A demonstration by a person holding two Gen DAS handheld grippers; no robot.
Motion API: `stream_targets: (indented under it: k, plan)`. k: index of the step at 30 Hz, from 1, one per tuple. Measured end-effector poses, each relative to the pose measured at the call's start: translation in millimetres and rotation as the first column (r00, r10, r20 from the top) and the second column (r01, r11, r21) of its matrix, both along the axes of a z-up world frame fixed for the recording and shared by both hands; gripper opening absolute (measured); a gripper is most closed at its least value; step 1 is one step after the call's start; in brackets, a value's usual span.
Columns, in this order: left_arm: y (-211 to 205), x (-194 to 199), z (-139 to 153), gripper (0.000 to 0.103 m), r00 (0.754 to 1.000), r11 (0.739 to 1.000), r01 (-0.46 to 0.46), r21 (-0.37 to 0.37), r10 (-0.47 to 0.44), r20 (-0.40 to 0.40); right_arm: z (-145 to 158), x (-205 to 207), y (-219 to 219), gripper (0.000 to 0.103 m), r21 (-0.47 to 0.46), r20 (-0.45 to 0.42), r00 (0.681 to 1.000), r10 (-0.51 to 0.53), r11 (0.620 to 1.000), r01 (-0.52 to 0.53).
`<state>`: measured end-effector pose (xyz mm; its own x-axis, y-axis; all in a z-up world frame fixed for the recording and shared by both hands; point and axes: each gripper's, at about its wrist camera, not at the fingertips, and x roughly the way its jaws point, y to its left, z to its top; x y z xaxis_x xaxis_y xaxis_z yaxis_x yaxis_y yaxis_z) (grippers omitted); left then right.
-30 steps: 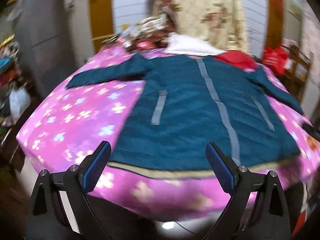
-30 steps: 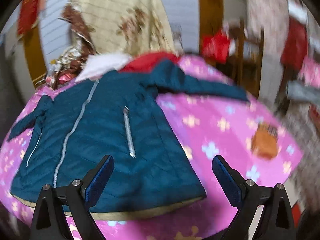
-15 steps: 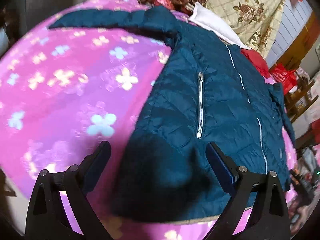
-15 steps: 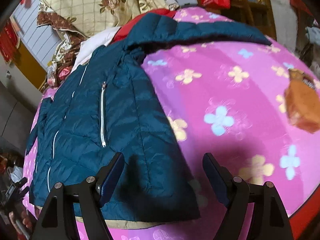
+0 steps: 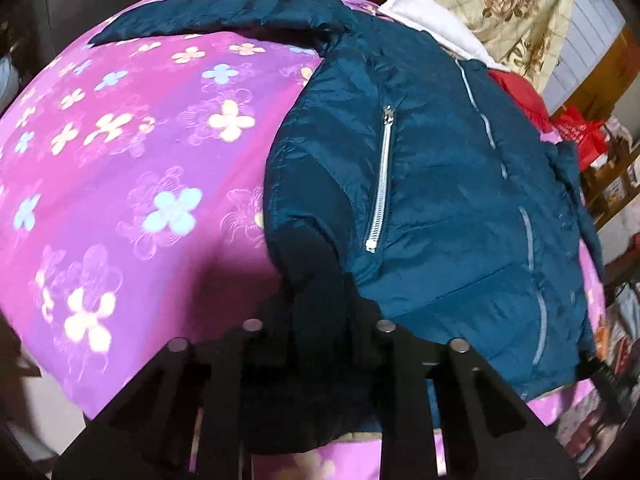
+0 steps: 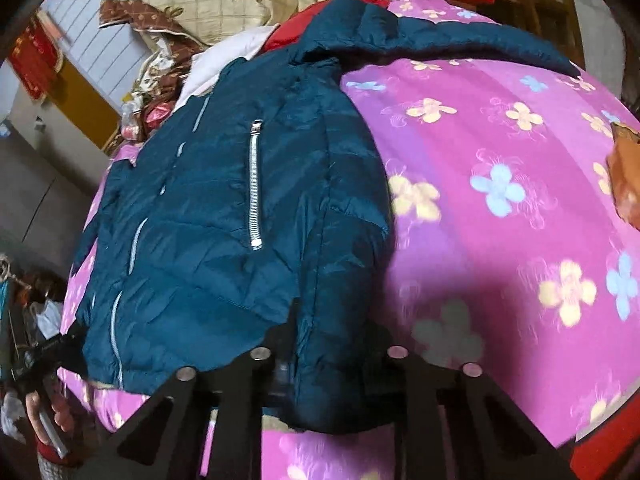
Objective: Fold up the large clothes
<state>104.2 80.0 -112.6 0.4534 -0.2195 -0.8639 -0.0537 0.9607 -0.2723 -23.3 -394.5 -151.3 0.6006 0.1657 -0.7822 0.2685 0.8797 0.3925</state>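
Two grippers, both clamped on one garment: the dark teal quilted puffer jacket point(image 5: 432, 184) lies front-up across the pink-and-purple floral bedspread point(image 5: 132, 168), sleeves spread out to either side.

The left gripper point(image 5: 320, 320) has its fingers drawn in narrow on the jacket's bottom corner, at the hem on that side, with a bunch of teal fabric pinched between them and rising a little off the bedspread. Just beyond the grip runs the silver pocket zipper point(image 5: 382, 184), and further over, the pale centre zip line point(image 5: 496, 148).

On the right wrist view, the same story mirrored: the right gripper point(image 6: 328, 356) is closed tight on the opposite bottom corner of the jacket point(image 6: 224, 216), fabric gathered between its fingers, the other silver pocket zipper point(image 6: 254, 184) just ahead. The bedspread point(image 6: 500, 184) stretches off to the side, with an orange-brown object point(image 6: 624, 176) lying at its far edge.

Up at the head of the bed sit a cream rose-print quilt point(image 5: 516, 4), a white cloth point(image 5: 432, 24) under the collar and a red fabric item point(image 5: 520, 92) beside it.
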Motion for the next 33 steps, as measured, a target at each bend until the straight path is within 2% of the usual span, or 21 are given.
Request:
stream_targets:
  k: [3,8,10,11,13,14,15,16,18,20,23,28,30,33]
  plan:
    - [4.6,-16.2,3.9,0.016,1.0,1.0,-0.006,-0.009,0.006,-0.004,2.3,-15.7,5.7,0.017,-0.01,-0.013,1.0,0.023,1.0,-0.023]
    - [15.3,-48.6,8.4,0.017,1.0,0.999,-0.013,0.035,0.012,0.023,1.8,-42.3,16.8,0.017,-0.026,-0.042,0.996,0.078,0.997,-0.079]
    - [21.4,-59.1,13.0,0.018,0.999,0.999,-0.015,0.039,0.013,0.045,6.5,-50.3,18.6,0.018,-0.046,-0.028,0.997,0.077,0.996,-0.079]
    - [24.4,-64.3,16.4,0.018,0.998,0.999,-0.02,0.043,0.018,0.059,13.1,-57.3,17.7,0.022,-0.059,-0.009,0.998,0.066,0.996,-0.067]
    - [32.8,-73.3,27.1,0.024,0.995,0.999,-0.03,0.04,0.026,0.098,26.1,-68.2,14.6,0.042,-0.067,0.028,0.998,0.052,0.997,-0.05]
    - [38.8,-77.5,34.4,0.028,0.992,0.999,-0.041,0.036,0.036,0.123,38.2,-74.1,12.9,0.059,-0.066,0.074,0.996,0.044,0.997,-0.039]
    - [44.1,-79.6,39.8,0.038,0.988,0.998,-0.056,0.037,0.05,0.144,48.6,-76.3,12.6,0.075,-0.072,0.108,0.994,0.035,0.997,-0.027]
    - [51.1,-81.9,46.1,0.049,0.984,0.996,-0.08,0.042,0.072,0.166,57.9,-76.8,12.5,0.08,-0.084,0.141,0.99,0.025,0.996,-0.013]
    - [68.2,-80.2,59.0,0.056,0.97,0.99,-0.133,0.043,0.121,0.21,78.6,-70.5,18.0,0.08,-0.11,0.201,0.979,0.028,0.994,-0.006]
    - [87.7,-69.1,71.9,0.057,0.955,0.981,-0.195,0.021,0.184,0.233,93.7,-51.6,28.1,0.08,-0.11,0.234,0.969,0.076,0.993,-0.051]
    - [115.5,-42.0,86.4,0.057,0.933,0.963,-0.268,-0.035,0.268,0.238,102.8,-15.2,51.2,0.08,-0.115,0.233,0.959,0.158,0.984,-0.134]
    - [154.9,7.2,108.5,0.057,0.897,0.938,-0.338,-0.079,0.347,0.273,104.6,41.5,97.2,0.08,-0.17,0.24,0.936,0.259,0.96,-0.222]
    - [166.0,29.2,110.3,0.057,0.894,0.933,-0.349,-0.087,0.359,0.267,105.0,65.2,112.2,0.08,-0.176,0.249,0.927,0.281,0.954,-0.242]
    - [190.8,77.1,107.3,0.057,0.902,0.925,-0.345,-0.158,0.373,0.217,105.1,90.1,124.9,0.08,-0.14,0.273,0.919,0.285,0.957,-0.255]
